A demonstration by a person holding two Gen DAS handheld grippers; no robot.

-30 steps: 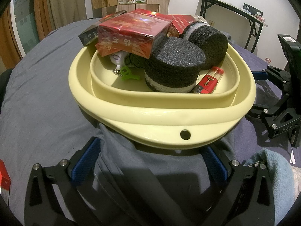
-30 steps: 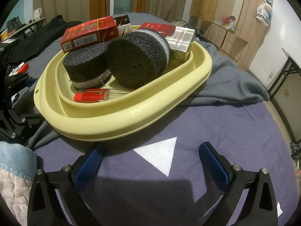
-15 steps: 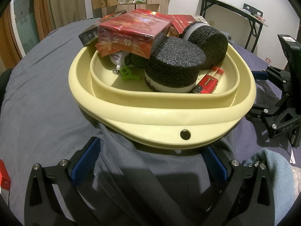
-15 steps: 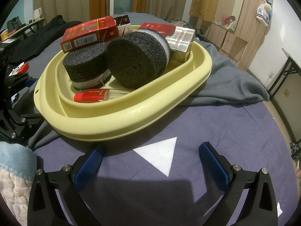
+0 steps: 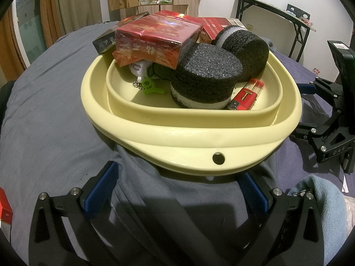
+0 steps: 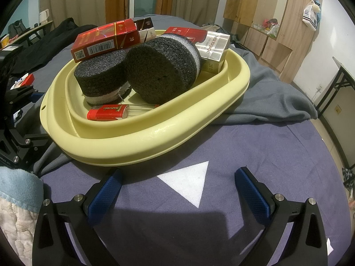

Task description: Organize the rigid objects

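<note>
While both grippers hovered empty with jaws apart, a pale yellow basin sat on a grey cloth over a bed's purple sheet. It held two black foam cylinders, red cigarette packs, a silver pack and a red lighter. The foam looked light and squashy, best pinched across its sides; the packs stiff but crushable; the lighter small and slick. The left gripper faced the basin's rim, the right gripper just beside it. Wooden cupboards and curtains stood behind
</note>
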